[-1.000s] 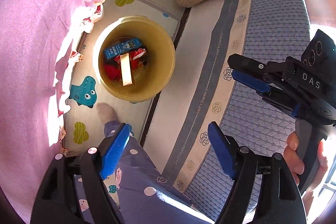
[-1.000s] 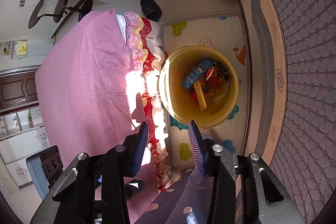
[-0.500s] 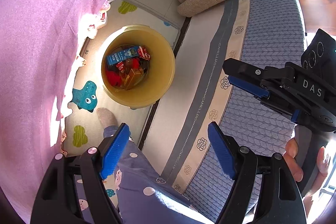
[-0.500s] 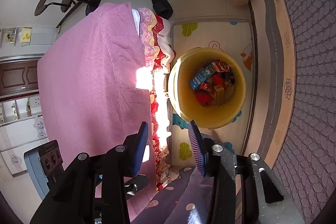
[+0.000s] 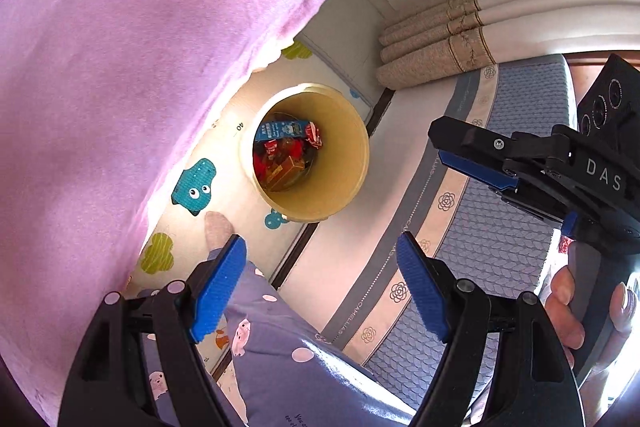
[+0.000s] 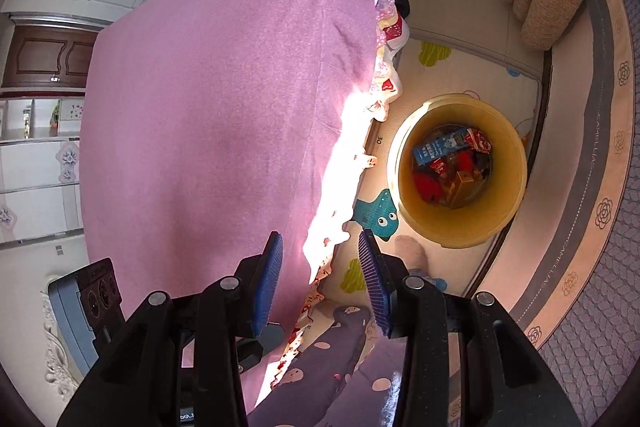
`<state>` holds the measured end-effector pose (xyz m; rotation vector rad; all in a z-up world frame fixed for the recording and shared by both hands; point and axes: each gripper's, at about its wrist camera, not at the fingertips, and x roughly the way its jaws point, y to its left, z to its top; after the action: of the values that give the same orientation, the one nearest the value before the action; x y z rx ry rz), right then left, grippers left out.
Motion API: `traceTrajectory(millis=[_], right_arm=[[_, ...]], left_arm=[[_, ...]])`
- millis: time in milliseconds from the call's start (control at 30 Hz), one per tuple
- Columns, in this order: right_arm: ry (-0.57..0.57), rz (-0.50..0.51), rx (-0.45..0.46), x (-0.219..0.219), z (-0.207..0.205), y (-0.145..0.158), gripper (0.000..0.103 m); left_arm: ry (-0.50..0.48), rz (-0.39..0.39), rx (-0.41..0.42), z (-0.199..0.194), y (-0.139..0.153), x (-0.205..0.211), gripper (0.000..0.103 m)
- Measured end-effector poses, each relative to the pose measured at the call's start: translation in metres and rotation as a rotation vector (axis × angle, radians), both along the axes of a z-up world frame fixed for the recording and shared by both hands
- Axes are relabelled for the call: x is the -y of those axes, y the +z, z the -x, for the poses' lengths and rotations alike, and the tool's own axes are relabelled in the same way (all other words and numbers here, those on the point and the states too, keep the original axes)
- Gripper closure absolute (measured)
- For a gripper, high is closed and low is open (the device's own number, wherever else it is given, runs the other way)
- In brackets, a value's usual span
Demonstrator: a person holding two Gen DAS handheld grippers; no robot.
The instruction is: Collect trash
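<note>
A pink cloth-covered table (image 5: 120,87) is filling the left side. The left gripper (image 5: 320,287) is hanging wide open and empty. Beyond it, on the cartoon play mat (image 5: 192,183), the round yellow plastic bin (image 5: 340,163) is holding the trash (image 5: 286,153). The right gripper (image 6: 320,279) is standing partly open, gripping nothing.

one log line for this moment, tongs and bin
left tongs: open, empty | right tongs: open, empty | yellow bin: upright on mat, holds wrappers
</note>
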<state>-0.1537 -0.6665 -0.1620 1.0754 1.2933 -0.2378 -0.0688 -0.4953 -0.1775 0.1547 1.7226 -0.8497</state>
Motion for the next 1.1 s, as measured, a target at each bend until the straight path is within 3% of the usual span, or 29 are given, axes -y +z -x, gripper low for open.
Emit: traceTrajectory(millis=[633,900,1100], right_arm=[[0.521,-0.026,0.109,-0.254,-0.154,0.05,0.063],[0.638,-0.003,0.159,-0.304,-0.179,0.076,0.063],[0.687,0.039,0.212,-0.329,-0.184,0.108,0.057]], left_arm=[[0.488,-0.06,0.147,-0.069,0.047,-0.26,0.026],[0.636,-0.068,0.183,-0.071,0.069,-0.326,0.026],[0.717,-0.11,0.27,-0.063,0.099,-0.356,0.026]])
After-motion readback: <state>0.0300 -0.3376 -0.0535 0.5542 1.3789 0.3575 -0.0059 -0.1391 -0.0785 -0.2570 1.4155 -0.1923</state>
